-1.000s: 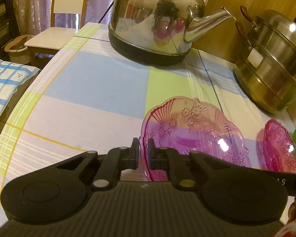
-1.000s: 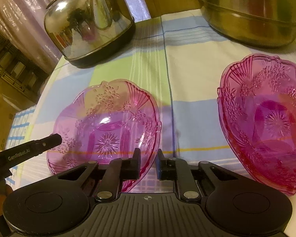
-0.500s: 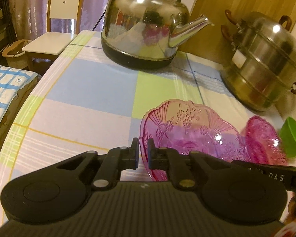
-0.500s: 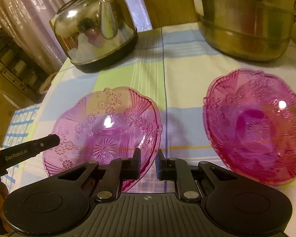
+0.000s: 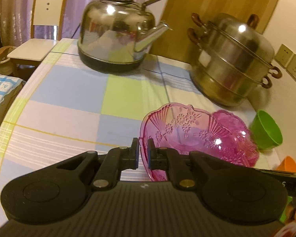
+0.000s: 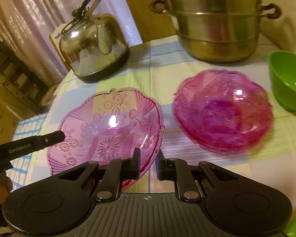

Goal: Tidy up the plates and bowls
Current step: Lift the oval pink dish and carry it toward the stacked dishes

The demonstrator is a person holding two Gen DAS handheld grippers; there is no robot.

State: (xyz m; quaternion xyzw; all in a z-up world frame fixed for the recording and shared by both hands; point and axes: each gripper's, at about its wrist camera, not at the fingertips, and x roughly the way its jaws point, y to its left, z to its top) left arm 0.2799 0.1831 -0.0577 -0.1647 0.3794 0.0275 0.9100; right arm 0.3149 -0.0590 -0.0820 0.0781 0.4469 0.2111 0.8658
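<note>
My left gripper (image 5: 142, 151) is shut on the rim of a pink glass plate (image 5: 193, 134) and holds it tilted above the table. The same plate (image 6: 108, 126) shows in the right wrist view, with the right gripper (image 6: 148, 163) shut on its opposite rim. The left gripper's finger (image 6: 49, 141) reaches over the plate's left edge there. A second, darker pink plate (image 6: 223, 110) rests on the checked tablecloth to the right; its edge (image 5: 232, 118) shows behind the held plate. A green bowl (image 6: 288, 83) stands at the far right.
A steel kettle (image 5: 118, 37) stands at the back of the table. A stacked steel steamer pot (image 5: 232, 59) stands at the back right. An orange bowl (image 5: 288, 164) peeks in at the right edge. A white chair (image 5: 41, 31) stands beyond the table's left corner.
Both grippers have lifted the near pink plate and pulled back and up. The kettle, steamer and second plate look farther away, and the green bowl has come into view.
</note>
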